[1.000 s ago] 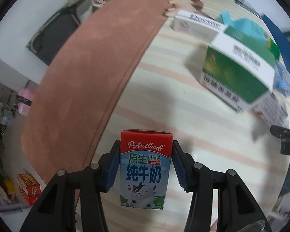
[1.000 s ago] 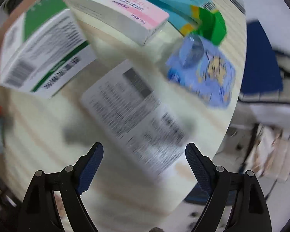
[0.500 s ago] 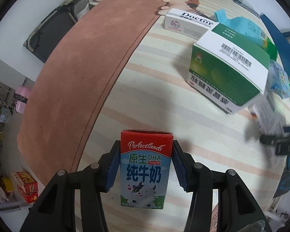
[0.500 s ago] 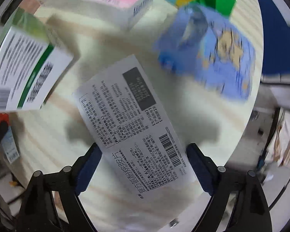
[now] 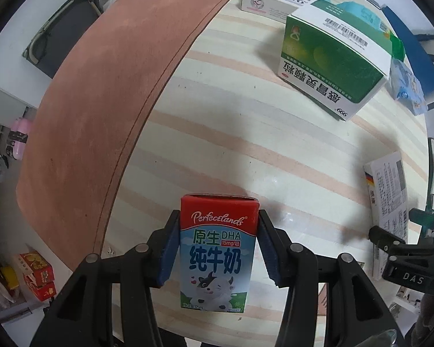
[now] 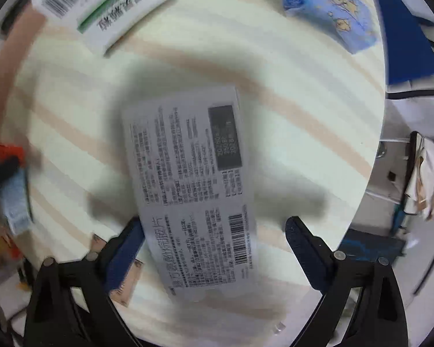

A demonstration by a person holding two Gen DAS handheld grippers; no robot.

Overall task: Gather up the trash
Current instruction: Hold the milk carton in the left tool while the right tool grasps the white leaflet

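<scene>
The left tool (image 5: pixel 218 253) still grips the milk carton (image 5: pixel 218 253) upright above the striped counter (image 5: pixel 246 133). The right tool (image 6: pixel 214 248) stays wide apart and has come lower over the flat white box (image 6: pixel 192 185), which now lies between its fingers (image 6: pixel 124 248). The green box (image 5: pixel 332 63) looks nearer than before.

A striped table (image 5: pixel 246 133) fills the frame, brown runner (image 5: pixel 107 92) down its left. Upper right lie a green box (image 5: pixel 332 57), white Doctor box (image 5: pixel 272 1) and blue wrapper (image 5: pixel 408 86); a white printed box (image 5: pixel 390 202) sits right.
</scene>
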